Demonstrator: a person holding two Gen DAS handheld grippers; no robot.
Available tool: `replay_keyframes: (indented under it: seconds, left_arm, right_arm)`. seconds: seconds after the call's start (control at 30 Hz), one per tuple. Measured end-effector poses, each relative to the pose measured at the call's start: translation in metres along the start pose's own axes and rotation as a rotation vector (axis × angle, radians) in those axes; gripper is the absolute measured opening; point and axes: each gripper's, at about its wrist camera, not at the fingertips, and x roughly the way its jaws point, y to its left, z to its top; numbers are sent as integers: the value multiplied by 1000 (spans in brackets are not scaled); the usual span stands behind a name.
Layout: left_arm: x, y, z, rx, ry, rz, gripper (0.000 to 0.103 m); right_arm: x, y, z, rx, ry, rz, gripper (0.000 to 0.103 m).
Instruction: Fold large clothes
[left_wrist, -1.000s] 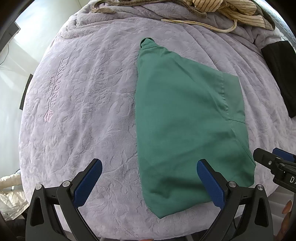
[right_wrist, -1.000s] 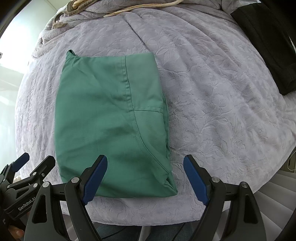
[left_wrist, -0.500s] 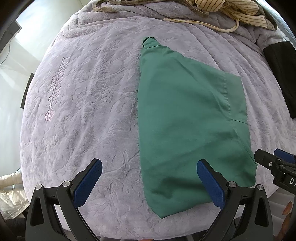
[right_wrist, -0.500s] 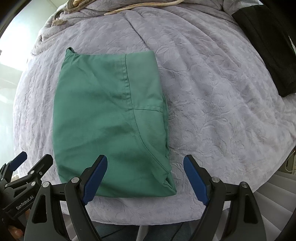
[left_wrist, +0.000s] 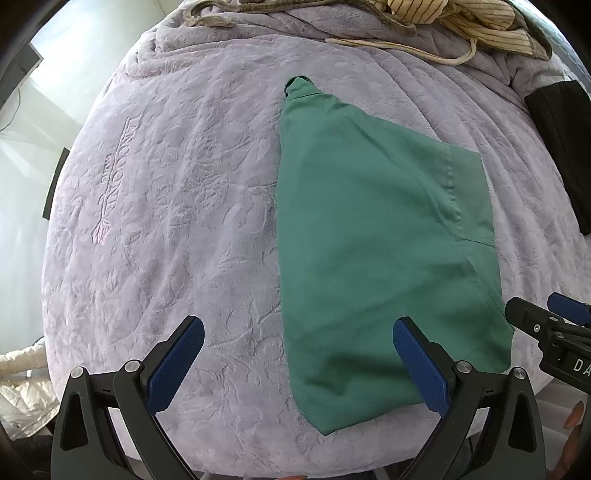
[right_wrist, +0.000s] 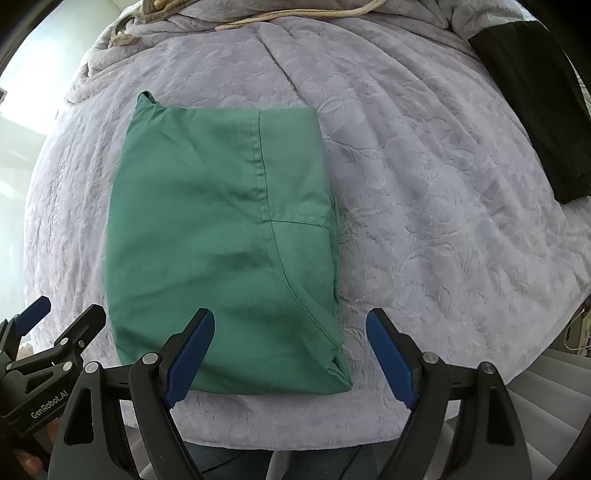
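Note:
A green garment (left_wrist: 373, 236) lies folded flat on a lavender quilted bedspread (left_wrist: 177, 206); it also shows in the right wrist view (right_wrist: 221, 243). My left gripper (left_wrist: 295, 363) is open and empty, held above the garment's near left edge. My right gripper (right_wrist: 290, 356) is open and empty above the garment's near right corner. The right gripper's tip (left_wrist: 546, 325) shows at the right edge of the left wrist view, and the left gripper's tip (right_wrist: 48, 339) shows at the left of the right wrist view.
A black garment (right_wrist: 535, 103) lies at the far right of the bed. A striped yellow cloth (left_wrist: 454, 18) and a beige cord (left_wrist: 399, 46) lie at the far edge. The bed's near edge (right_wrist: 295, 432) runs just beneath the grippers.
Both grippers have stayed open and shifted only slightly; the garment appears a little further right in the left wrist view. The garment itself has not moved.

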Motion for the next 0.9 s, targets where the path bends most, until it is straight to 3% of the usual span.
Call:
replay_keyframes:
  seconds: [0.9]
  left_arm:
    - [-6, -5, 0, -5, -28, 16, 102]
  right_arm:
    - [-1, 3, 0, -13, -1, -2, 86]
